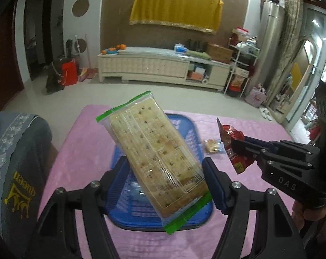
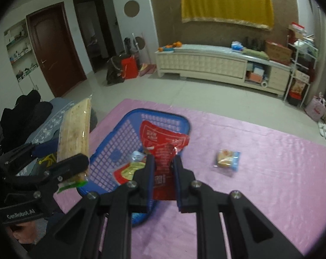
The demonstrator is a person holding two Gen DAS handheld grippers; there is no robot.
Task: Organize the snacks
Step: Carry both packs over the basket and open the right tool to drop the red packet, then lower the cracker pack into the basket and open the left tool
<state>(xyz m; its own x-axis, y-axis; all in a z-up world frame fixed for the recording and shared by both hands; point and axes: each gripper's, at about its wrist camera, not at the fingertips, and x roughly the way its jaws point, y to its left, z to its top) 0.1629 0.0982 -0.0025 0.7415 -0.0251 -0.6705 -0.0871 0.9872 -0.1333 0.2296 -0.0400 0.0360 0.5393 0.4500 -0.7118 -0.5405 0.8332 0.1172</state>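
Observation:
My left gripper (image 1: 166, 183) is shut on a long clear pack of crackers (image 1: 156, 151) with green ends, held tilted above the blue basket (image 1: 184, 125). It also shows edge-on in the right wrist view (image 2: 75, 133). My right gripper (image 2: 164, 168) is shut on a red snack packet (image 2: 163, 146), held above the basket's (image 2: 119, 142) right rim. The red packet (image 1: 232, 144) shows at the right in the left wrist view. A small wrapped pastry (image 2: 226, 158) lies on the pink cloth (image 2: 260, 161) right of the basket. A yellow-and-red packet (image 2: 128, 170) lies inside the basket.
A grey embroidered cushion (image 1: 16, 161) sits at the table's left side. A tiled floor and a cream cabinet (image 1: 158, 67) lie beyond the far edge of the table.

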